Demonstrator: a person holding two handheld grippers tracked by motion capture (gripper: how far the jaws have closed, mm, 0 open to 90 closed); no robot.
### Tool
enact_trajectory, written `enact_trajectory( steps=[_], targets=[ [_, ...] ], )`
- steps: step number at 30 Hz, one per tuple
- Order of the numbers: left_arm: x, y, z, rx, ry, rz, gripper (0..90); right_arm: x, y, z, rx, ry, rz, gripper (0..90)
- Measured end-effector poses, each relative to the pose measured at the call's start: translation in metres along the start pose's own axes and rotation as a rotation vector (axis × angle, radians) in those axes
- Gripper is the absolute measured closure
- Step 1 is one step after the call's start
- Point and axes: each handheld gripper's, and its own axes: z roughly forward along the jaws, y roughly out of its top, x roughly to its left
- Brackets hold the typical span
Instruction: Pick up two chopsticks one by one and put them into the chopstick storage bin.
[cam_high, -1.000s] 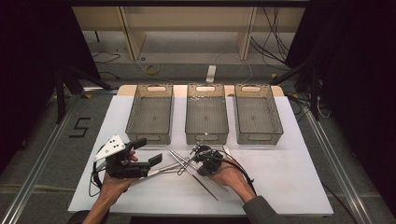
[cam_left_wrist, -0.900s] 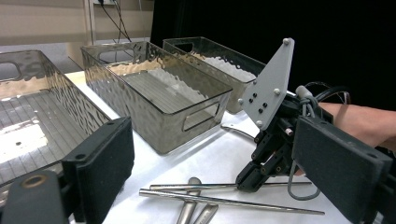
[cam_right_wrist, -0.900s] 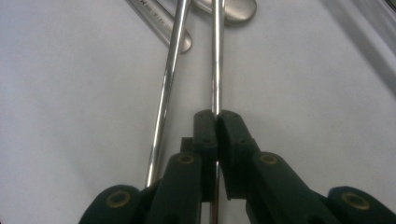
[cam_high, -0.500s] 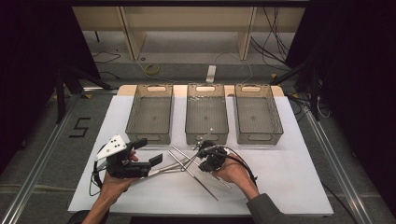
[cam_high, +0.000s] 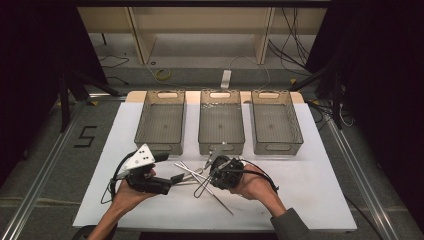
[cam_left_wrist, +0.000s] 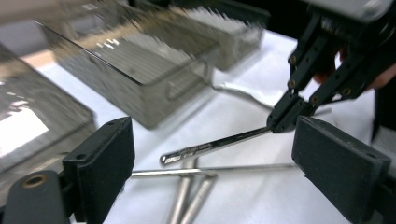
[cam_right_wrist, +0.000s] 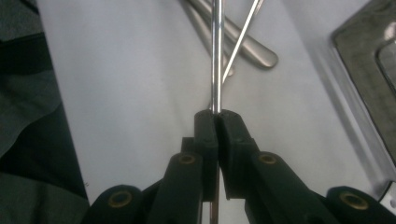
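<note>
My right gripper (cam_right_wrist: 216, 116) is shut on a thin metal utensil handle (cam_right_wrist: 216, 56), which runs straight out between its pads. In the left gripper view the same gripper (cam_left_wrist: 285, 122) hangs at the right and holds the utensil (cam_left_wrist: 210, 145) slanted above the white table. From above, the right gripper (cam_high: 214, 167) sits at the table's front centre, just before the middle basket (cam_high: 221, 146). My left gripper (cam_high: 170, 169) rests at the front left. Its jaws stand wide open around nothing, aimed at the loose cutlery (cam_high: 189, 171).
Three grey mesh baskets stand in a row at the back: left (cam_high: 161, 148), middle, right (cam_high: 277, 148). More metal utensils (cam_left_wrist: 187, 196) lie crossed on the white sheet (cam_high: 310, 190) between the grippers, and one long piece (cam_high: 220, 202) points to the front edge.
The right gripper has risen a little with the utensil still in its jaws, tilting it off the table. The left gripper has kept still.
</note>
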Motion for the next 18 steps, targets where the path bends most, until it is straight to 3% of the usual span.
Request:
enact_trajectory(
  steps=[6,9,15,18],
  targets=[
    [-0.011,0.001,0.018,0.155,-0.057,0.098,16.1,0.01,0.0,-0.004,0.01,0.004,-0.09,87.0],
    [-0.016,0.002,0.028,0.241,-0.058,0.152,18.0,0.013,0.0,-0.007,0.01,-0.001,-0.105,87.0],
    [-0.022,0.006,0.042,0.355,-0.084,0.212,24.2,0.016,-0.003,-0.007,0.046,-0.009,-0.154,86.9],
    [-0.023,0.006,0.044,0.375,-0.089,0.224,28.0,0.018,-0.005,-0.006,0.066,0.0,-0.188,86.9]
  ],
)
